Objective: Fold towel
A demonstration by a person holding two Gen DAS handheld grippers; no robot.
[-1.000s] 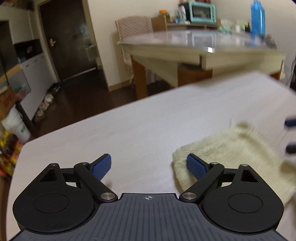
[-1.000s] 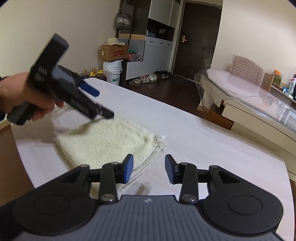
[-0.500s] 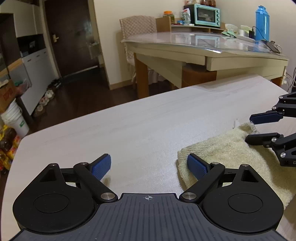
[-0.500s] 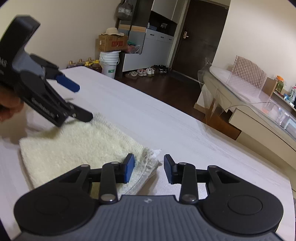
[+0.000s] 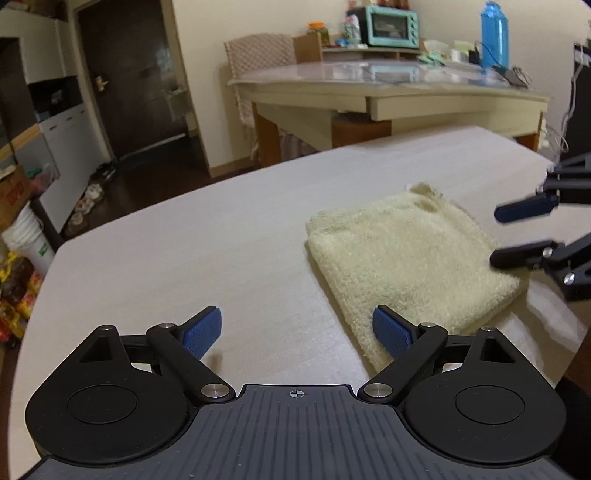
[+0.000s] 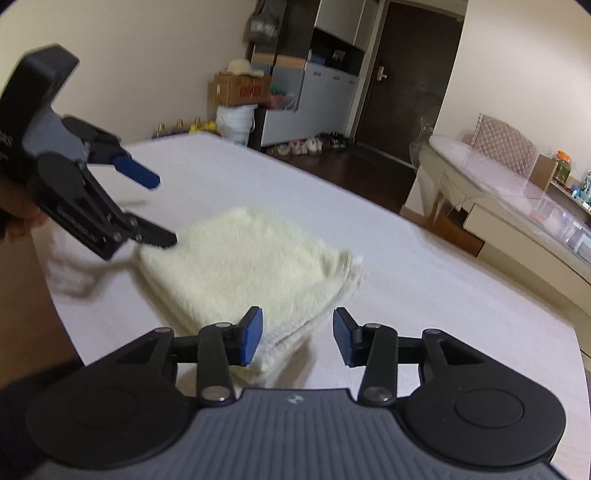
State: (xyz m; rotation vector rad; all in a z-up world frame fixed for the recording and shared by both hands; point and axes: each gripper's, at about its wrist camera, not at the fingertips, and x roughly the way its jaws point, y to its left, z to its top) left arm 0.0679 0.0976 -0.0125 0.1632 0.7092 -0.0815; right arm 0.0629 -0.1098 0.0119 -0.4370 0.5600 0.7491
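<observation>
A cream towel [image 5: 406, 258] lies folded into a thick square on the white table [image 5: 184, 258]. My left gripper [image 5: 297, 328] is open and empty, its right finger just over the towel's near corner. In the right wrist view the towel [image 6: 251, 266] lies ahead and left. My right gripper [image 6: 297, 339] hovers at its near edge, jaws opening, pads pressing on nothing. The left gripper [image 6: 159, 210], in a person's hand, hangs beside the towel's far-left corner. The right gripper [image 5: 524, 232] shows at the towel's right side.
The table's rounded edge [image 5: 55, 254] drops to a dark floor on the left. Behind stands a glass-topped dining table [image 5: 388, 85] with a teal oven [image 5: 393, 24] and blue bottle [image 5: 493, 33]. A white bucket [image 6: 236, 122] and boxes stand by the wall.
The left gripper has slid sideways off the towel, which now sits farther ahead in its view. The right gripper's jaws stand slightly wider than half a second ago.
</observation>
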